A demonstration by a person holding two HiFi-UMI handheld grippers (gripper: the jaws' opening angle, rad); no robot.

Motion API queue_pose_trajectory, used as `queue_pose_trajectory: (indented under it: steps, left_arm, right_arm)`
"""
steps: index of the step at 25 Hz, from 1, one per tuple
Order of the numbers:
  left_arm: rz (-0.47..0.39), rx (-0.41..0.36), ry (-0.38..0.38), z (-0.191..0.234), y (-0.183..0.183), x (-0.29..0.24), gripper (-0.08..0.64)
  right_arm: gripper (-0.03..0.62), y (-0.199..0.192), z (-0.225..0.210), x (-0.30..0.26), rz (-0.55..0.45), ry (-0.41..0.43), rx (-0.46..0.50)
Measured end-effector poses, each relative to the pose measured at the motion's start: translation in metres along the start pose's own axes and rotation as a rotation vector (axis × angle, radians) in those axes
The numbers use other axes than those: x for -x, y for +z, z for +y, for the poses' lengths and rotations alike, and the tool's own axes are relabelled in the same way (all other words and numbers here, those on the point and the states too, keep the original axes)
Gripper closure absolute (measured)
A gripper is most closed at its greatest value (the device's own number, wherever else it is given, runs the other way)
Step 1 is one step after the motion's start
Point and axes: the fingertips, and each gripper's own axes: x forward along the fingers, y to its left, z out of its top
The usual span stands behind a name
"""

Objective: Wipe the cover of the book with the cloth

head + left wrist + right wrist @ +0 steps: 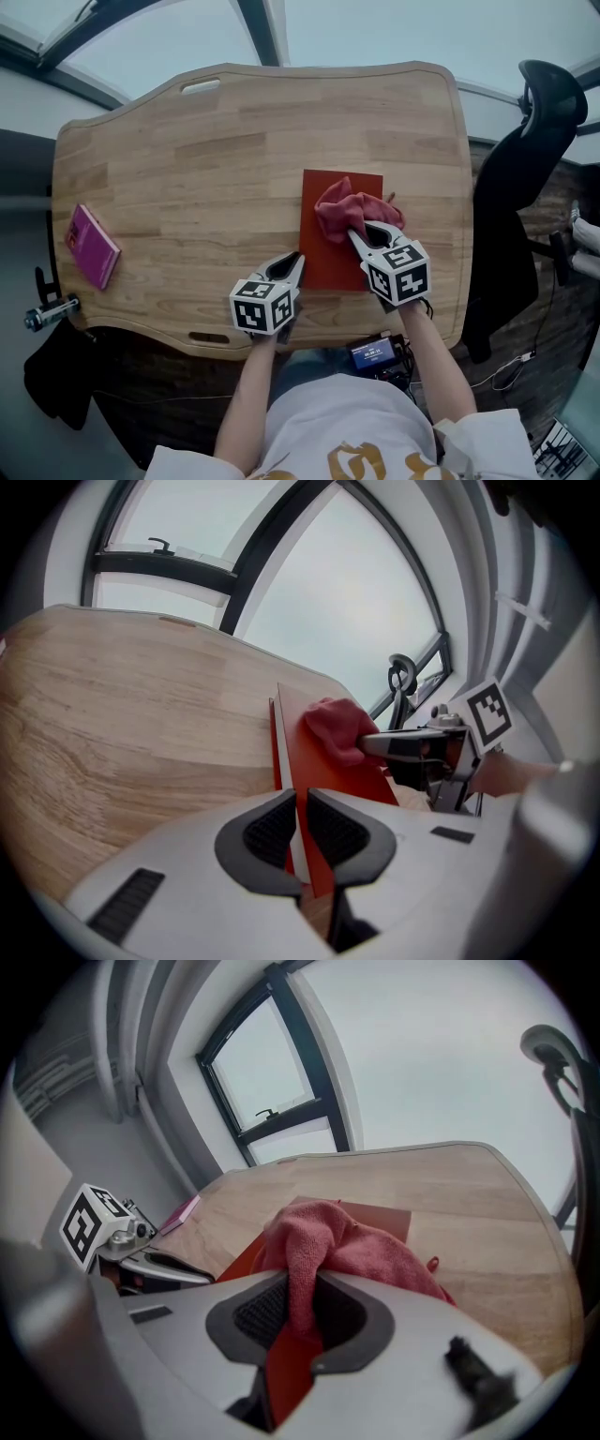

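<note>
The right claw (364,236) pinches the pink cloth (345,208) on the red book (330,265); the left claw (296,265) clamps its edge on the wooden surface (187,159). Wiping seems in progress, with the lower cover likely left.

Wooden table (206,159), black chair (511,197), windows (375,33).

2 books: red book (328,262), pink book (92,246); 1 cloth (342,211); 2 grippers: left gripper (298,261), right gripper (361,232); 1 table (234,141); 1 chair (525,159).
</note>
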Motion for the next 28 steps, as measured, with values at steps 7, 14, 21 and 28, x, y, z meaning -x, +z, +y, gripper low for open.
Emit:
queue_pose_trajectory:
  steps: [7, 14, 21, 28]
  left_arm:
    - [-0.003, 0.002, -0.001, 0.000, 0.000, 0.000, 0.514]
    - [-0.005, 0.009, -0.007, 0.001, -0.001, 0.000, 0.515]
    - [-0.015, 0.014, -0.011, 0.000, -0.001, 0.001, 0.515]
    - [-0.026, 0.030, -0.022, 0.001, 0.000, 0.000, 0.515]
  right_arm:
    - [0.517, 0.020, -0.012, -0.011, -0.004, -0.010, 0.023]
    - [0.517, 0.031, -0.015, -0.019, -0.007, -0.019, 0.021]
    - [0.517, 0.041, -0.009, -0.030, -0.003, -0.026, 0.029]
    - [0.517, 0.035, 0.004, -0.030, -0.007, -0.016, 0.032]
